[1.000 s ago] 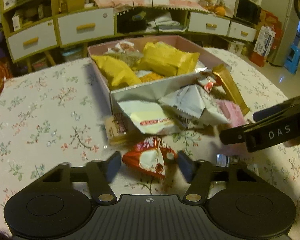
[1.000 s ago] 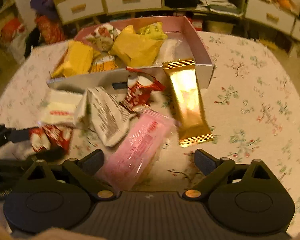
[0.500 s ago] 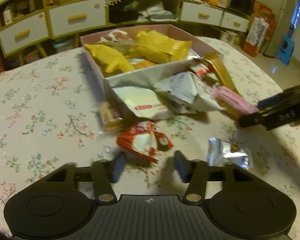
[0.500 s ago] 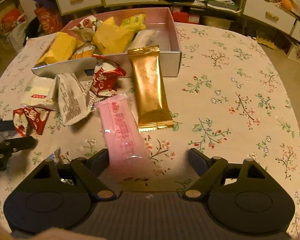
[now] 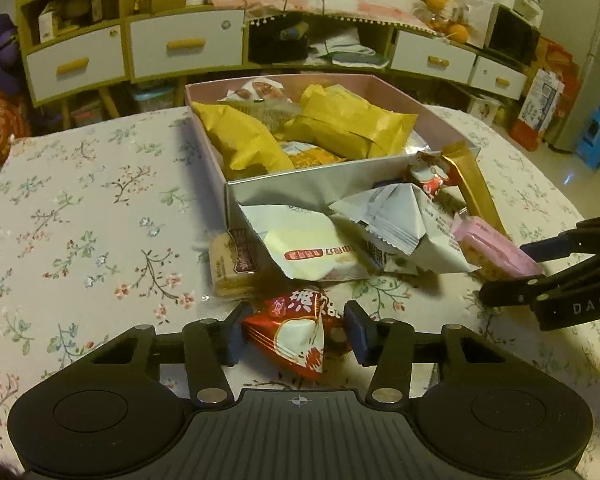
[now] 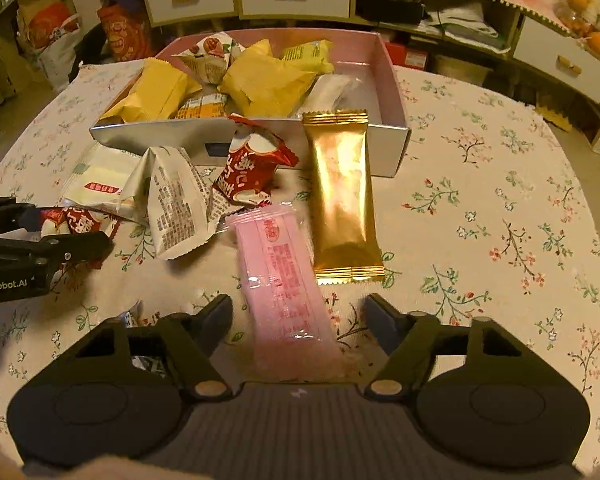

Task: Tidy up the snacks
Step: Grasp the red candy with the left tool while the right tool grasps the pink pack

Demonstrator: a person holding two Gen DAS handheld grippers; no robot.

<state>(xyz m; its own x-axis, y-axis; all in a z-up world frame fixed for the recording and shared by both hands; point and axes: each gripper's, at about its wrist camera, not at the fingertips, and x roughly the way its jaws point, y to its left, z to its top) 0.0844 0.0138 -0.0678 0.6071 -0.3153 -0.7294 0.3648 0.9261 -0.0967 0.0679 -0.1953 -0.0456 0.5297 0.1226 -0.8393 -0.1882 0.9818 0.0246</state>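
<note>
A pink-lined box (image 5: 396, 184) (image 6: 392, 80) on the table holds several yellow and white snack packs. Loose snacks lie in front of it. My left gripper (image 5: 294, 330) is open around a red and white packet (image 5: 296, 332), its fingers close to the packet's sides; it also shows in the right wrist view (image 6: 78, 220). My right gripper (image 6: 300, 316) is open with a pink bar (image 6: 284, 284) (image 5: 492, 252) lying between its fingers. A gold bar (image 6: 342, 192) lies just right of the pink one.
White packets (image 5: 316, 248) (image 6: 176, 200), a second red packet (image 6: 252, 164) and a small brown biscuit pack (image 5: 232, 264) lie by the box front. A foil wrapper (image 6: 136, 316) lies near my right gripper. The floral tablecloth (image 5: 80, 208) stretches left; drawers stand behind.
My left gripper has moved forward so the red packet now sits between its fingers. My right gripper has moved forward over the pink bar.
</note>
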